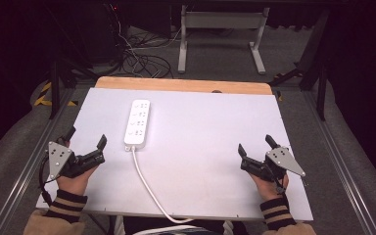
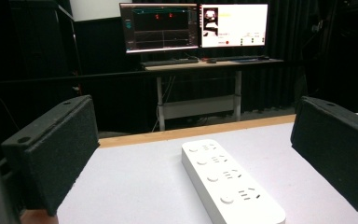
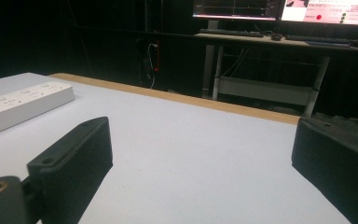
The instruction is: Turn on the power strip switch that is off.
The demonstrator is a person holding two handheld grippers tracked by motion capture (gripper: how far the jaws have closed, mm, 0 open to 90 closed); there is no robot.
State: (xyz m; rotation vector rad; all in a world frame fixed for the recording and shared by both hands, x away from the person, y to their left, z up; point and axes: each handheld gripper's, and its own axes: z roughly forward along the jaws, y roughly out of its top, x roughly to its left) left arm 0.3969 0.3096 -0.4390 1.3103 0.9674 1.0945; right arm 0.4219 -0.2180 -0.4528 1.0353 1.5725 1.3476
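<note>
A white power strip with several sockets lies lengthwise on the white table top, left of centre; its white cable runs off the near edge. In the left gripper view the power strip lies ahead between the black jaws. In the right gripper view the power strip shows at the far left. My left gripper rests open at the table's left edge, holding nothing. My right gripper rests open near the right edge, also holding nothing.
A wooden strip borders the table's far edge. Beyond it stand a metal desk frame and tangled floor cables. A desk with monitors shows farther off. Metal rails flank the table.
</note>
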